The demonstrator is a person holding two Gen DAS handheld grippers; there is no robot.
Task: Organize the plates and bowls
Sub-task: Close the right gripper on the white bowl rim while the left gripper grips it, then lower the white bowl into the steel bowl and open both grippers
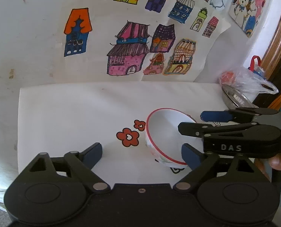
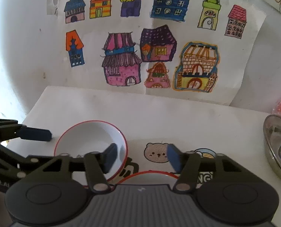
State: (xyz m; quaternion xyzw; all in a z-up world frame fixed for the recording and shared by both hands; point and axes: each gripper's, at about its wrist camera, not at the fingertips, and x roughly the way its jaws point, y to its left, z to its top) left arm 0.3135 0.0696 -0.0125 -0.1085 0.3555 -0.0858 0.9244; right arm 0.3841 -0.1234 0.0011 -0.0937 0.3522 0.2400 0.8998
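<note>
Soft, even daylight, perhaps from the right; faint shadows; strong fisheye bending and dark vignetted corners.

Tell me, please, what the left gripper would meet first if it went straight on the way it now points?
Probably the white table: between the open left gripper jaws lies bare surface and the red flower drawings. The red-rimmed bowl sits toward its right finger, so that finger might clip it; depth is unclear.

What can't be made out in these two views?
- Second red-rimmed dish, right wrist view: mostly hidden behind the right gripper; bowl or plate unclear.
- Bag contents, left wrist view: blurred.
- Metal dish, right wrist view: cut off by the frame edge.
</note>
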